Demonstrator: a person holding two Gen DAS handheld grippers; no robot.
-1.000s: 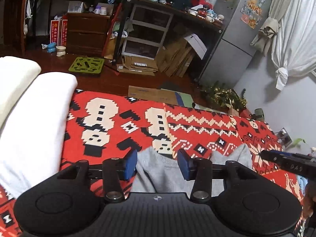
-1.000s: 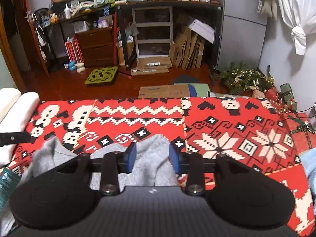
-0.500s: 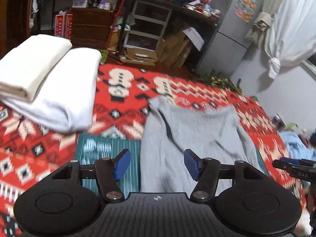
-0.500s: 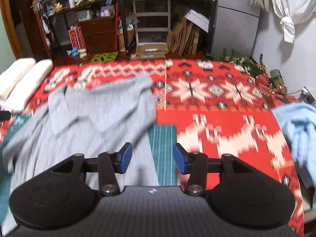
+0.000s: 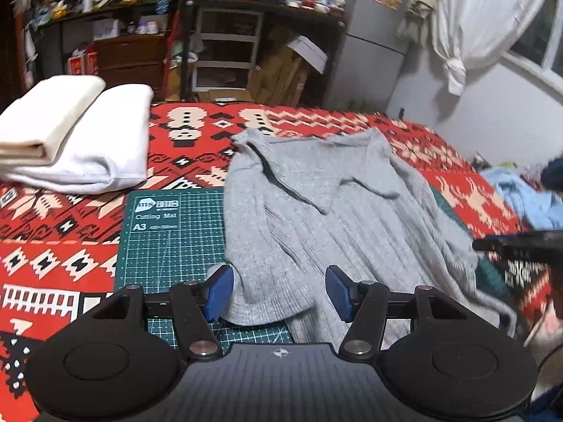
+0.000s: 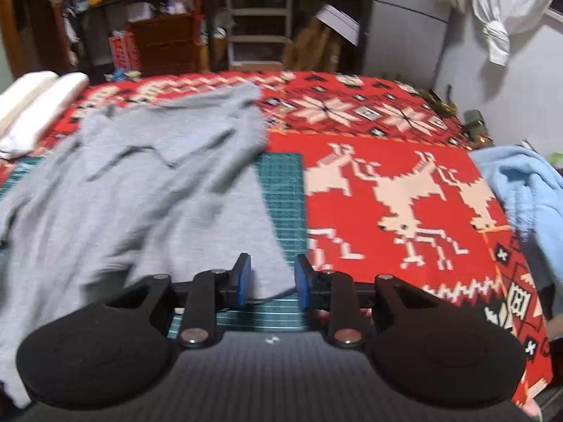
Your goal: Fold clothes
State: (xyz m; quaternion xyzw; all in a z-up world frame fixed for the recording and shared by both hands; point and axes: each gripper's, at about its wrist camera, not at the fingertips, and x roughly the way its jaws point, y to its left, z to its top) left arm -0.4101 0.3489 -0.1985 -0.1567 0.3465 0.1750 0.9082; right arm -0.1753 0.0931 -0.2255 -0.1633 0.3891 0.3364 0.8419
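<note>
Both grippers, left [image 5: 278, 293] and right [image 6: 272, 279], are held open and empty at lower centre. Mid-frame, the grey sweater [image 5: 327, 218] is spread rumpled over the cutting mat [image 5: 169, 239]; smoothing or folding is judged next.

One grey sweater [image 5: 337, 211] lies spread over one green cutting mat [image 5: 172, 239] on one red patterned blanket [image 6: 404, 190]. Left of the mat sit two folded white towels [image 5: 105, 140], touching side by side. Right of the mat lies one crumpled light-blue garment [image 6: 524, 190]. Two grippers show, the left gripper [image 5: 279, 292] and the right gripper [image 6: 272, 277], each with two blue pads
</note>
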